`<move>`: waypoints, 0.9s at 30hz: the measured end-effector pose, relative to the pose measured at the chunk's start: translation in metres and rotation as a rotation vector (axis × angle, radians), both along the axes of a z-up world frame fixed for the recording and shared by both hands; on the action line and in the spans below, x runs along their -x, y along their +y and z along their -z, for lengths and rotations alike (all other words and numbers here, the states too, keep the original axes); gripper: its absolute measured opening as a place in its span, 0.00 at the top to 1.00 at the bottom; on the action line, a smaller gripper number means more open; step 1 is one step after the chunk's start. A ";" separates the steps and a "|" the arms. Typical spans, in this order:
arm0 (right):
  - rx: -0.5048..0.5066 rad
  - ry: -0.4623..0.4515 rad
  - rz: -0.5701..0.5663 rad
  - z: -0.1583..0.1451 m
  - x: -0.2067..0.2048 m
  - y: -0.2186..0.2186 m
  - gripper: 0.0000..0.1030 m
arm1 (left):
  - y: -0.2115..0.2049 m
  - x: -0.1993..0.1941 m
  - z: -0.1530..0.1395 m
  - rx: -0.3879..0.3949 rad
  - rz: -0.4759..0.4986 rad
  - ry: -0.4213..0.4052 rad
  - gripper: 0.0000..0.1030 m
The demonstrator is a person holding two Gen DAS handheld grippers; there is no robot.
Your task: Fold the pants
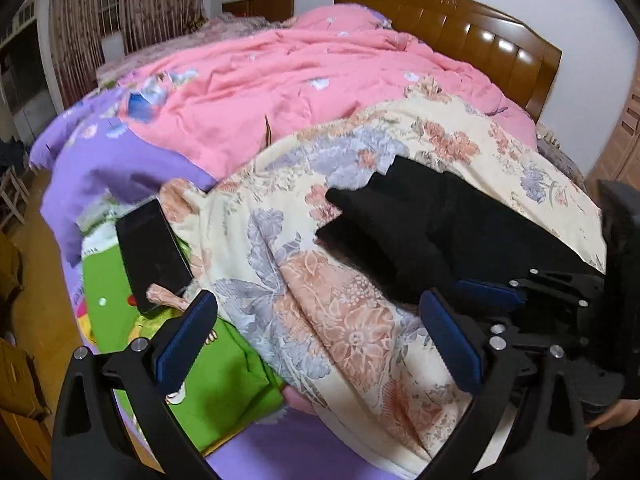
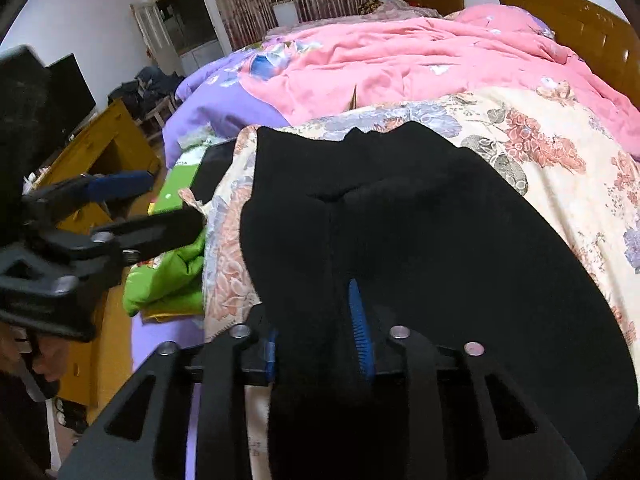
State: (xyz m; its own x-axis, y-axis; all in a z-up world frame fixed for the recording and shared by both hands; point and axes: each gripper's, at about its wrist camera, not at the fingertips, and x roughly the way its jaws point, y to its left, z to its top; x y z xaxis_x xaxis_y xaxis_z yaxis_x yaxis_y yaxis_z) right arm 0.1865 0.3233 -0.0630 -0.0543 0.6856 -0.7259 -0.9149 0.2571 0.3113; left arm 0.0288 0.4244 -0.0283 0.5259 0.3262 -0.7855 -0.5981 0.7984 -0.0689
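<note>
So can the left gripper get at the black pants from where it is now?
Probably yes. The left gripper hangs open over the floral quilt, with nothing between it and the black pants, which the right gripper already pinches.

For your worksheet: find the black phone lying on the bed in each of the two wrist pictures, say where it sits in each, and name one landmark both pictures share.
Left wrist view: the black phone lies lower left, on the green cloth beside the cream floral quilt.
Right wrist view: the phone shows only partly, left of centre, between the green cloth and the quilt's edge.
Shared landmark: the wooden headboard, upper right in both.
</note>
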 end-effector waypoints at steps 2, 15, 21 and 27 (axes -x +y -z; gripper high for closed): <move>-0.065 0.121 0.020 0.000 -0.016 -0.015 0.74 | 0.004 0.000 0.003 0.020 -0.001 -0.002 0.02; -0.138 0.067 0.067 -0.007 -0.015 -0.035 0.82 | 0.017 -0.064 0.013 0.303 0.128 -0.124 0.02; -0.124 0.030 0.084 -0.005 -0.014 -0.032 0.84 | 0.010 -0.059 -0.006 0.254 0.102 -0.141 0.02; -0.114 -0.016 0.060 -0.005 -0.004 -0.029 0.84 | 0.032 -0.053 0.017 0.407 0.058 -0.161 0.02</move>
